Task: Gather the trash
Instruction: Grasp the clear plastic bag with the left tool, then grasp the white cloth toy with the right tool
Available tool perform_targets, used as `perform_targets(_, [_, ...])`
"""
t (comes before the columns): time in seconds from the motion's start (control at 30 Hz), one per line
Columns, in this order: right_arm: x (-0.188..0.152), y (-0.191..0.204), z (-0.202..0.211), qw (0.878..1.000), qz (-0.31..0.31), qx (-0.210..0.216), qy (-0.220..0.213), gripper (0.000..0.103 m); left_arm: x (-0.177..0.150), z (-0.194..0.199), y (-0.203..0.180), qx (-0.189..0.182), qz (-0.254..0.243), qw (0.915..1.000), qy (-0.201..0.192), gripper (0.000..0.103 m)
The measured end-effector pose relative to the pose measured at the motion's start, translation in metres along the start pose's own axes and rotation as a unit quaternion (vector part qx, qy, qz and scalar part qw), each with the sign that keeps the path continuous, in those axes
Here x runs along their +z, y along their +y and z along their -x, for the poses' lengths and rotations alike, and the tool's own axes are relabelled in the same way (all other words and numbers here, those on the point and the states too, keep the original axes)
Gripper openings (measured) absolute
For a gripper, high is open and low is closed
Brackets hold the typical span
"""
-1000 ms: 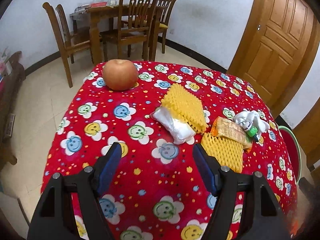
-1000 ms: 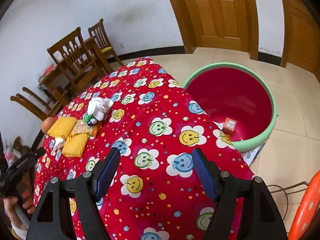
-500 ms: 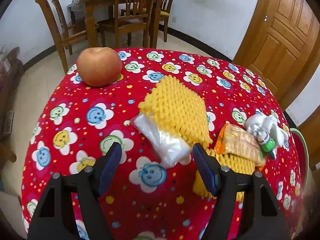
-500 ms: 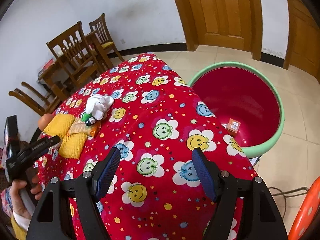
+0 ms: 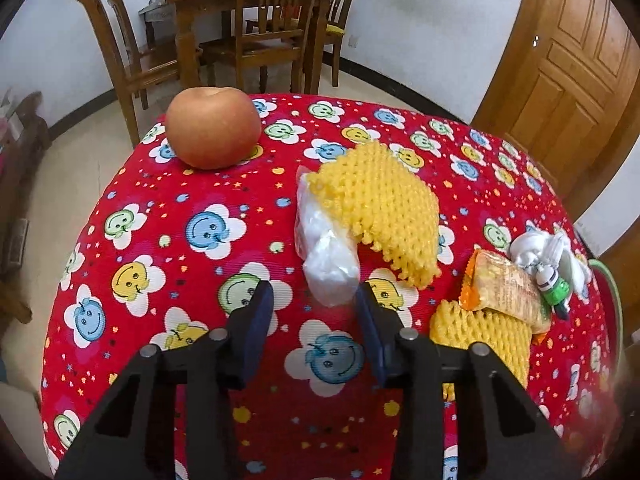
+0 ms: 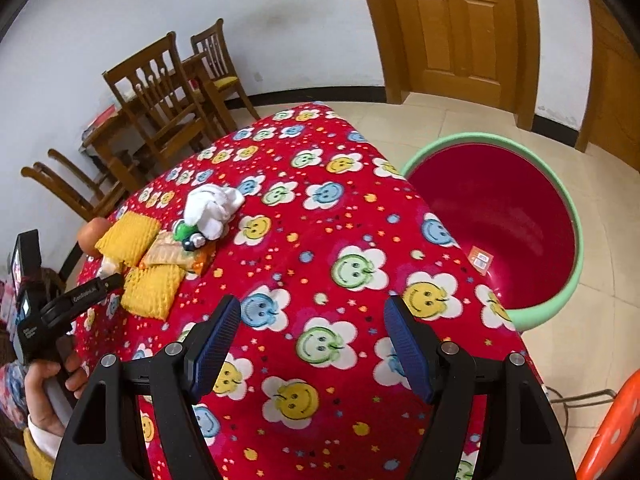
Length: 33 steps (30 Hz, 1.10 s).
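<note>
The desk (image 5: 168, 216) wears a red cloth printed with smiling flowers, and the trash lies bunched toward one side of it. The left gripper (image 5: 314, 298) hangs just short of a crumpled clear plastic bag (image 5: 326, 256), its jaws closing; the near end of the bag lies in front of the gap, close by the right-hand pad, with nothing pinched yet. The bag is half tucked under a yellow foam fruit net (image 5: 384, 200). A second yellow foam net (image 5: 480, 334) lies nearer the desk's edge, with an orange snack wrapper (image 5: 504, 288) resting partly on it, and beside that a wad of white tissue (image 5: 548, 248) and a small green-capped bottle (image 5: 554, 284). An apple (image 5: 212, 126) sits well apart from the pile, at the far corner.

The right gripper (image 6: 312, 322) hovers over bare cloth near the opposite edge, jaws wide apart and empty. On the floor beside that edge stands a big red basin with a green rim (image 6: 572, 248); a small orange box (image 6: 482, 258) already lies inside it. A hand (image 6: 50, 376) grips the left tool's handle at the far side.
</note>
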State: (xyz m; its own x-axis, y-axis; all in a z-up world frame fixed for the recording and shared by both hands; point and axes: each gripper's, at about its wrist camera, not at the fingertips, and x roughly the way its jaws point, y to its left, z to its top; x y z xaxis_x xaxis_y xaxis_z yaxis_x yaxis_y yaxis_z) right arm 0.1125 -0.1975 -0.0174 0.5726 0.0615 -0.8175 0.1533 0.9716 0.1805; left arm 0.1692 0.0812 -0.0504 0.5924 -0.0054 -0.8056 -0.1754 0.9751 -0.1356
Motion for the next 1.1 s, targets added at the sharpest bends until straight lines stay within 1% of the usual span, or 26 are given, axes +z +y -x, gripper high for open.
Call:
perform_targets(0.13, [0.003,0.009,-0.003,1.000,0.011,0.002,0.001,0.075,0.001,0.004,0.009,-0.008,0.015,0.9998,-0.008,0.043])
perform_targets(0.2, [0.004,0.013,-0.004,1.000,0.014,0.004,0.000,0.075,0.004,0.005,0.010,-0.011,0.017,0.9998,-0.009,0.048])
perform_targets(0.23, [0.006,0.015,-0.005,1.000,0.015,0.006,0.000,0.075,0.005,0.005,0.010,-0.012,0.014,0.9998,-0.008,0.054])
perform_targets(0.27, [0.007,0.017,-0.006,1.000,0.017,0.007,-0.001,0.075,0.007,0.004,0.011,-0.011,0.014,0.9998,-0.009,0.056])
perform_targets(0.47, [0.018,0.029,-0.011,1.000,0.027,0.012,-0.007,0.075,0.015,-0.005,0.010,0.000,0.005,1.0000,-0.007,0.056])
perform_targets(0.5, [0.021,0.032,-0.014,1.000,0.028,0.013,-0.007,0.075,0.015,-0.007,0.011,0.001,0.004,1.0000,-0.007,0.056])
perform_targets(0.53, [0.023,0.033,-0.016,0.999,0.028,0.015,-0.008,0.075,0.014,-0.009,0.012,0.001,0.005,1.0000,-0.006,0.050])
perform_targets(0.57, [0.026,0.035,-0.018,0.999,0.028,0.016,-0.007,0.075,0.014,-0.010,0.012,0.000,0.008,1.0000,-0.004,0.041])
perform_targets(0.63, [0.030,0.040,-0.025,0.999,0.030,0.018,-0.004,0.075,0.012,-0.011,0.015,0.001,0.011,0.9999,-0.010,0.037])
perform_targets(0.77, [0.039,0.050,-0.041,0.999,0.031,0.023,0.006,0.075,0.011,-0.006,0.019,-0.012,0.017,0.9996,-0.018,0.036])
perform_targets(0.87, [0.047,0.056,-0.053,0.999,0.029,0.032,0.011,0.075,0.009,-0.001,0.022,-0.013,0.020,0.9994,-0.024,0.036])
perform_targets(1.1, [0.063,0.071,-0.082,0.999,0.032,0.035,0.017,0.075,0.008,0.014,0.034,-0.017,0.042,0.9979,-0.046,0.036])
